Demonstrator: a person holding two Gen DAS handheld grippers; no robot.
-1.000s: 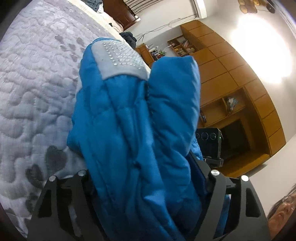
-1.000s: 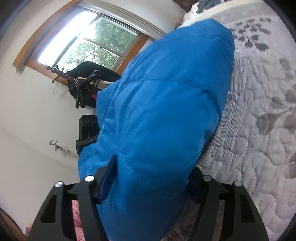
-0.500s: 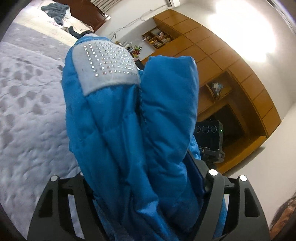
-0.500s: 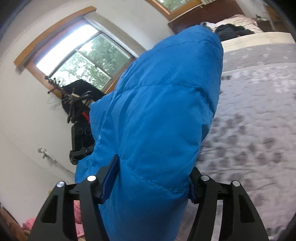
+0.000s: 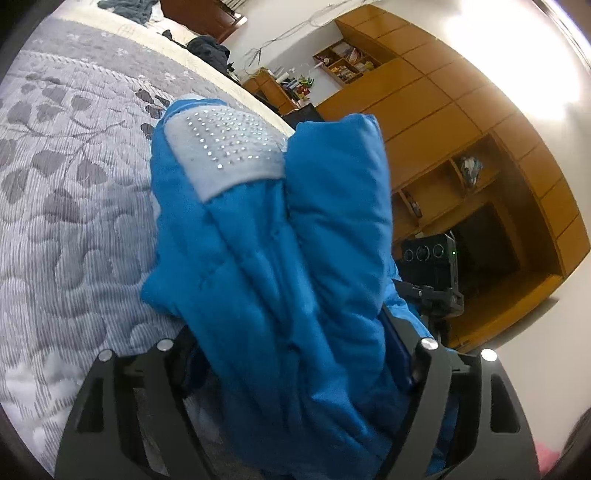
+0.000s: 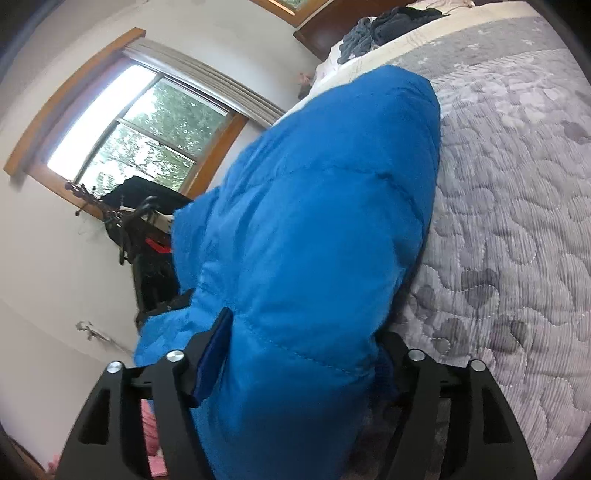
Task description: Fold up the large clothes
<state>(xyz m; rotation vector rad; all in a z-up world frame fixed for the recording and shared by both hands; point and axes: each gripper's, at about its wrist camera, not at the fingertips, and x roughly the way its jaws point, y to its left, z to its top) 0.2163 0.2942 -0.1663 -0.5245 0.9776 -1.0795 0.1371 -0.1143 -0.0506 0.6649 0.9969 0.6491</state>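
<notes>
A blue padded jacket [image 5: 280, 266] fills the middle of the left wrist view, bunched in thick folds with a grey studded patch [image 5: 225, 151] at its top. My left gripper [image 5: 291, 354] is shut on a wad of it, held just above the grey quilted bed [image 5: 66, 192]. In the right wrist view the same blue jacket [image 6: 317, 229] bulges out between the fingers of my right gripper [image 6: 299, 350], which is shut on it. The jacket's far end rests on or just over the bed [image 6: 517, 206]. Both pairs of fingertips are buried in the fabric.
Dark clothes [image 6: 384, 29] are piled at the head of the bed. Wooden cabinets [image 5: 461, 122] and a black camera on a tripod [image 5: 432, 258] stand beside the bed. A window [image 6: 129, 129] and a rack with a dark garment [image 6: 140, 218] are on the other side.
Both grippers tipped up half a second ago and have come back down toward the bed, still holding the jacket. The quilt now looks closer in both views.
</notes>
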